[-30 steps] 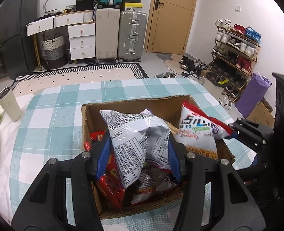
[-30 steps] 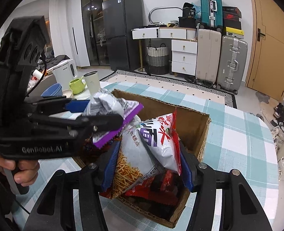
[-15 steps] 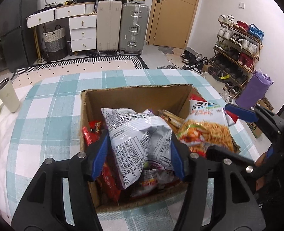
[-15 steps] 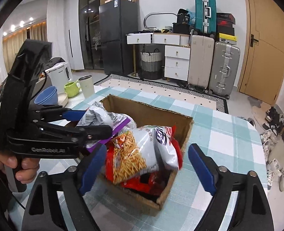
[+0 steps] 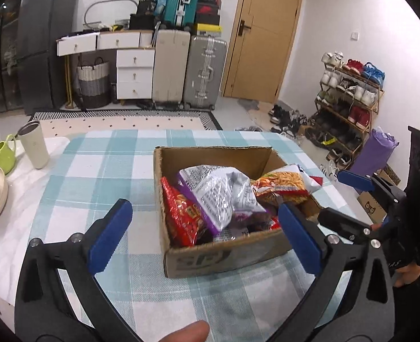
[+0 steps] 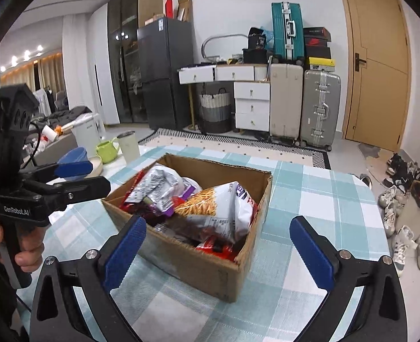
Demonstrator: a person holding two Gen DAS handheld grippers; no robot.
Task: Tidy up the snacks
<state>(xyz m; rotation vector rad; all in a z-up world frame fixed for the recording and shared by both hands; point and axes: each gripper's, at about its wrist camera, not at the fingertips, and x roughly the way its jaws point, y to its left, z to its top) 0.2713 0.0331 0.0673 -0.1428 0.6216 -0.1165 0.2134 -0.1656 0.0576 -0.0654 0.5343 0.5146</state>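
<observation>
We are holding both tongs spread wide and carrying nothing: the left tongs [image 5: 204, 230] are hanging just in front of the cardboard box [image 5: 224, 253], and the right tongs [image 6: 218, 245] are framing its near corner from the other side. The box is sitting on the checked bench [image 5: 96, 176], and the snacks are all lying inside it, heaped above the rim. From here we are judging the pile itself to be the main risk. The noodle bag [image 6: 218, 208] is leaning against the right wall with its top poking over the edge, so a nudge from a tong arm could be tipping it out onto the bench. The silver and purple bag [image 5: 221, 193] is resting loosely on top of the red bag [image 5: 181, 213], and these slick, puffy packets are likely sliding over one another if we are pushing down on one side. The box looks light and is standing near the bench's right edge, so pressing or dragging a packet sideways could be shoving the whole box toward that edge. Pinching a bag too hard could also be crushing what is inside. Off to the left, the tall cup [image 5: 34, 148] and green mug [image 5: 3, 154] are standing well apart from the box, so we are seeing little danger there.
</observation>
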